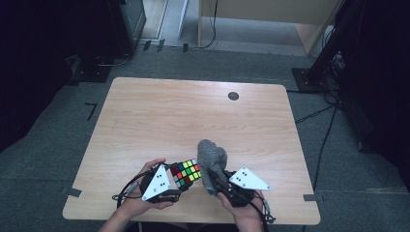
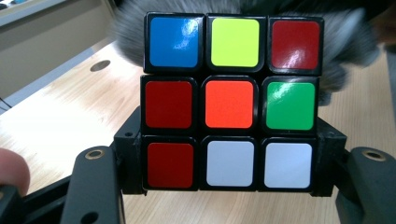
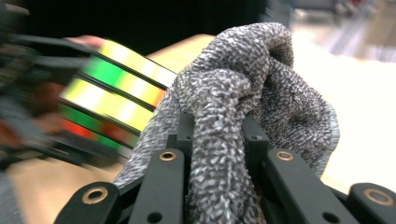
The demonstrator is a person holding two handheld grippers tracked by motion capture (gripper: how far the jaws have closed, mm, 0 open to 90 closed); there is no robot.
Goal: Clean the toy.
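Note:
A scrambled Rubik's cube (image 1: 186,173) sits near the table's front edge, held between the jaws of my left gripper (image 1: 178,182). In the left gripper view the cube (image 2: 231,102) faces the camera with red, white, blue, yellow, orange and green stickers, and my left gripper (image 2: 229,161) clamps its lowest layer. A grey knitted cloth (image 1: 212,164) is bunched against the cube's right side, with my right gripper (image 1: 218,182) shut on it. In the right gripper view the cloth (image 3: 243,102) bulges over my right gripper (image 3: 217,140), and the blurred cube (image 3: 116,98) lies at the left.
The light wooden table (image 1: 159,116) has a small dark round cap (image 1: 233,95) at its far right. Grey carpet, cables and dark stands surround it. A fingertip (image 2: 11,170) shows at the lower left of the left gripper view.

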